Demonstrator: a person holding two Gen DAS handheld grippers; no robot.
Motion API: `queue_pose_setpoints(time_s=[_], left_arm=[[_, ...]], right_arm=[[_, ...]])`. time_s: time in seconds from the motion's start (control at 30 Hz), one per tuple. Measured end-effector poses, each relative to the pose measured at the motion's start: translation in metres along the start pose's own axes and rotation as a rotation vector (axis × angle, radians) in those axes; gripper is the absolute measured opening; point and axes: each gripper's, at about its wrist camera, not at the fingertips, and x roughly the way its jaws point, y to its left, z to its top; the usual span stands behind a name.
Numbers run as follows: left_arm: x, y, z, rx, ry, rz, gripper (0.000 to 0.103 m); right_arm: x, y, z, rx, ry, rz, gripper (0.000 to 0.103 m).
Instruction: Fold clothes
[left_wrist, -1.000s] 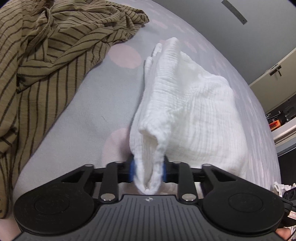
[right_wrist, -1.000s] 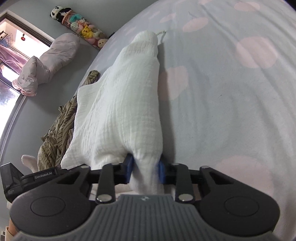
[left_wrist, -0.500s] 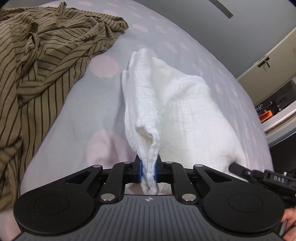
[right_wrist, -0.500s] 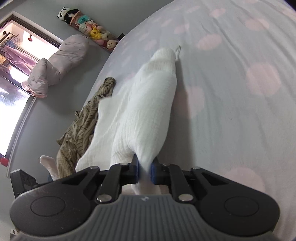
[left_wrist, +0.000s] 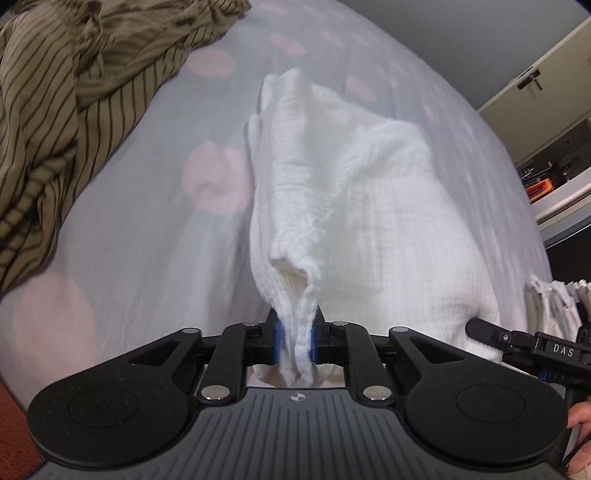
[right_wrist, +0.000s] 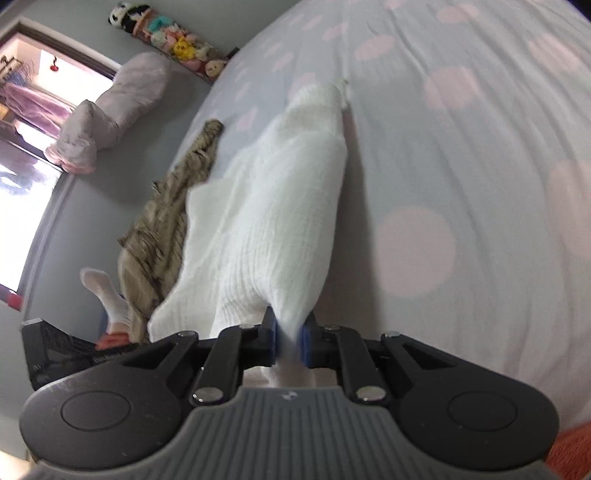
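Observation:
A white crinkled garment (left_wrist: 354, 192) lies stretched over a grey bedsheet with pink dots (left_wrist: 147, 229). My left gripper (left_wrist: 295, 341) is shut on its near left corner, cloth bunched between the blue pads. My right gripper (right_wrist: 289, 341) is shut on the near right corner of the same garment (right_wrist: 273, 221), which runs away from me to a narrow far end. The right gripper's body shows at the right edge of the left wrist view (left_wrist: 532, 347).
A brown striped garment (left_wrist: 62, 110) lies crumpled at the left; it also shows in the right wrist view (right_wrist: 166, 229). A pillow (right_wrist: 110, 110) and plush toys (right_wrist: 173, 40) sit by the wall. White socks (right_wrist: 107, 291) lie near the bed's edge. A cabinet (left_wrist: 554, 122) stands at right.
Both grippers closed on the garment's near corners a second ago and have since lifted and pulled it toward me, so the cloth is stretched and farther along the bed.

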Motion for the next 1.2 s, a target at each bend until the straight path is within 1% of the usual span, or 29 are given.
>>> queue_pose_setpoints(time_s=[0.03, 0.1, 0.13, 0.17, 0.2, 0.27, 0.37, 0.43, 0.47, 0.5, 0.6, 0.67, 0.7, 0.73, 0.83, 0.87, 0.9, 0.93, 1.0, 1.13, 1.2], left_arm=[[-0.001, 0.002, -0.003, -0.008, -0.007, -0.001, 0.016], [-0.004, 0.007, -0.009, -0.025, -0.022, -0.004, 0.024], [-0.007, 0.009, -0.012, -0.028, -0.035, -0.001, 0.034], [-0.010, 0.010, -0.015, -0.024, -0.053, 0.006, 0.050], [-0.013, 0.011, -0.019, -0.019, -0.073, 0.010, 0.055], [-0.017, 0.013, -0.021, -0.028, -0.099, 0.011, 0.057], [-0.022, 0.016, -0.021, -0.049, -0.133, 0.011, 0.057], [-0.026, 0.017, -0.020, -0.063, -0.163, 0.014, 0.057], [-0.028, 0.017, -0.019, -0.069, -0.177, 0.015, 0.057], [-0.031, 0.019, -0.018, -0.077, -0.191, 0.009, 0.057], [-0.039, 0.020, -0.008, -0.091, -0.226, -0.028, 0.057], [-0.041, 0.018, 0.005, -0.075, -0.240, -0.043, 0.058], [-0.040, 0.015, 0.012, -0.066, -0.244, -0.044, 0.058], [-0.038, 0.012, 0.021, -0.058, -0.246, -0.042, 0.059], [-0.029, 0.008, 0.044, -0.055, -0.261, -0.045, 0.069], [-0.025, 0.007, 0.052, -0.059, -0.260, -0.046, 0.072], [-0.020, 0.006, 0.058, -0.053, -0.257, -0.043, 0.073], [-0.014, 0.006, 0.062, -0.041, -0.254, -0.039, 0.073], [-0.003, 0.006, 0.071, -0.017, -0.249, -0.031, 0.073], [0.018, 0.006, 0.088, 0.032, -0.237, -0.014, 0.074], [0.031, 0.012, 0.095, 0.008, -0.237, -0.021, 0.075]], right_arm=[[0.001, 0.000, -0.003, -0.019, 0.002, -0.014, 0.017], [-0.002, 0.002, -0.007, -0.065, -0.012, -0.037, 0.028], [-0.004, 0.003, -0.009, -0.090, -0.023, -0.048, 0.030], [-0.006, 0.005, -0.010, -0.115, -0.034, -0.059, 0.037], [-0.008, 0.005, -0.012, -0.136, -0.047, -0.067, 0.042], [-0.011, 0.002, -0.015, -0.171, -0.080, -0.081, 0.045], [-0.012, -0.003, -0.023, -0.223, -0.109, -0.098, 0.045], [-0.013, -0.004, -0.027, -0.244, -0.121, -0.091, 0.046], [-0.014, -0.003, -0.029, -0.257, -0.131, -0.089, 0.049], [-0.015, -0.001, -0.029, -0.265, -0.142, -0.087, 0.054], [-0.018, 0.005, -0.024, -0.269, -0.172, -0.078, 0.060], [-0.022, 0.007, -0.016, -0.267, -0.188, -0.070, 0.062], [-0.023, 0.009, -0.011, -0.272, -0.199, -0.071, 0.068], [-0.023, 0.011, -0.006, -0.277, -0.209, -0.075, 0.071], [-0.020, 0.014, 0.012, -0.289, -0.235, -0.100, 0.072], [-0.018, 0.014, 0.017, -0.292, -0.240, -0.112, 0.075], [-0.016, 0.013, 0.022, -0.294, -0.247, -0.122, 0.079], [-0.014, 0.013, 0.027, -0.298, -0.258, -0.128, 0.080], [-0.009, 0.012, 0.038, -0.310, -0.274, -0.132, 0.088], [0.010, 0.009, 0.065, -0.268, -0.263, -0.128, 0.091], [0.020, 0.007, 0.078, -0.235, -0.265, -0.125, 0.091]])
